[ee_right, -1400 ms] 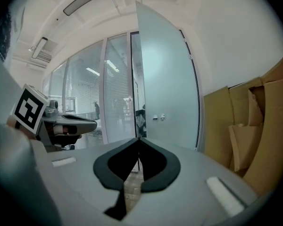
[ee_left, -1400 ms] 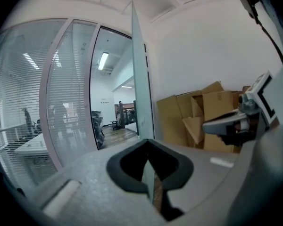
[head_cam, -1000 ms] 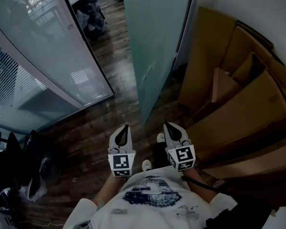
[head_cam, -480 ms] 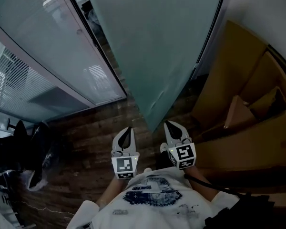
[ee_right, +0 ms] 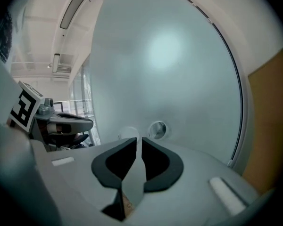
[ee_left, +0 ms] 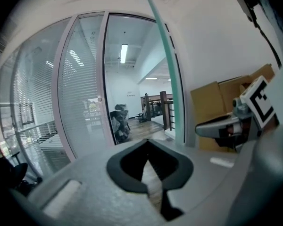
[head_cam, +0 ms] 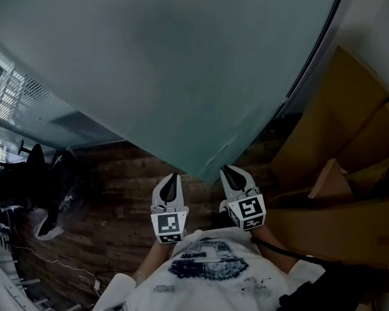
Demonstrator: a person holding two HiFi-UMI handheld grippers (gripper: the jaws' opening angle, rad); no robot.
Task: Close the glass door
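Glass door (head_cam: 181, 70): frosted panel, fills the upper two thirds of the head view, and its lower corner comes down at frame centre just above both tools. Left hand-held gripper (head_cam: 172, 175) sits lower centre-left, with its tips pressed together and nothing in them; its own view looks past the door's green edge, top centre to mid-right, into a lit corridor. Right hand-held gripper (head_cam: 226, 170) sits lower centre-right, tip right up at the door's bottom edge; contact can't be confirmed from the head view. Its jaws have just been opening and now stand at a narrow slit, with nothing between them and only the pale door face visible through the gap. In the right gripper view the door fills nearly the whole frame, with a round fitting (ee_right: 157, 129) just above the jaw tips. The two tools are side by side and near each other, and each shows in the other's view. Cardboard boxes (head_cam: 350, 193) are stacked along the right edge of the head view. Dark wooden floor (head_cam: 117, 186) runs under the door at lower left. Glass partition with blinds (ee_left: 47, 117) takes the left half of the left gripper view. Person's printed shirt (head_cam: 207, 271) is at bottom centre.
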